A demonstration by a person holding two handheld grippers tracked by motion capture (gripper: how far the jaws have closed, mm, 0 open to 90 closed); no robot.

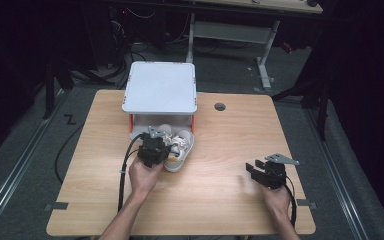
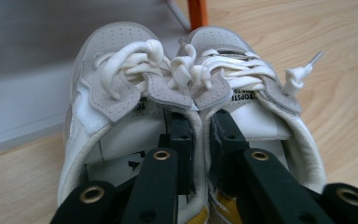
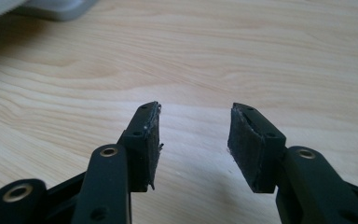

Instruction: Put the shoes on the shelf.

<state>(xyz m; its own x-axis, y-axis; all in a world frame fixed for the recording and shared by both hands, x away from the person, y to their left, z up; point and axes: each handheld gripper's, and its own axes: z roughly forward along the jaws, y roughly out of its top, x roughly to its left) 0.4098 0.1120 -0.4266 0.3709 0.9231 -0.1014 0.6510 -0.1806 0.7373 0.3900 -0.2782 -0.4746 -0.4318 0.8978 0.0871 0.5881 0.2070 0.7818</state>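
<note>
Left gripper [image 2: 200,140] fingers pinch both shoes' [image 2: 191,93] inner collars; toes face rack [image 1: 160,89]. Right gripper [image 3: 193,140] wide, empty, well apart.

Open wood to the right and front, crowding at the rack

The grey-topped rack with orange legs [image 1: 160,87] stands at the far middle of the light wooden table [image 1: 230,200], and the pair of small white lace-up shoes [image 1: 177,145] sits just in front of its open lower shelf, blocking that entry. The left gripper [image 2: 201,140] has one jaw inside each shoe, clamping the two inner walls together. The right gripper [image 3: 193,140], jaws spread, is over bare wood with free room all around.
</note>
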